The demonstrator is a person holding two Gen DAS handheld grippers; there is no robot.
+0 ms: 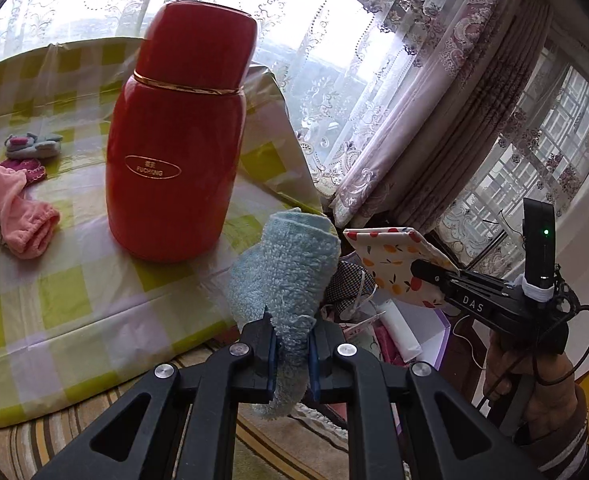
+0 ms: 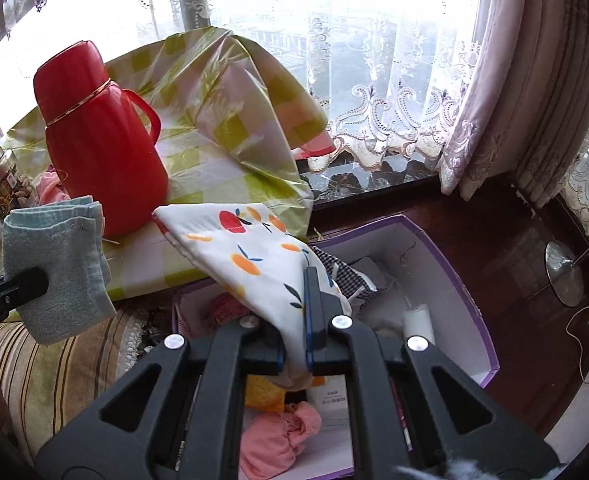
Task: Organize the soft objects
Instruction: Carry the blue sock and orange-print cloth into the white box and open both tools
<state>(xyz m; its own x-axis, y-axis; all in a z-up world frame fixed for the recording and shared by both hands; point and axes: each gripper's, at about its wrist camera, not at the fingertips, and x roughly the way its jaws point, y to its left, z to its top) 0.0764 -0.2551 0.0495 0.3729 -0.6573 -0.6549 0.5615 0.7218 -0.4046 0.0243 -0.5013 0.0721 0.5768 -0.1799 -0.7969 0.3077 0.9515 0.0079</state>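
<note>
The fluffy blue towel (image 1: 290, 276) is pinched tight in the left claw (image 1: 292, 354), just beside the big red flask (image 1: 178, 136). The right claw (image 2: 296, 344) squeezes the fruit-print cloth (image 2: 254, 252) over the purple box (image 2: 450, 276).

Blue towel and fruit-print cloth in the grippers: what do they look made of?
Blue towel: looks like terry cotton, matte, with a fuzzy looped pile and a fraying edge. Fruit-print cloth: appears to be a smooth, thin woven fabric, possibly cotton, with flat printed fruit and crisp folds; exact fibre cannot be told.
</note>
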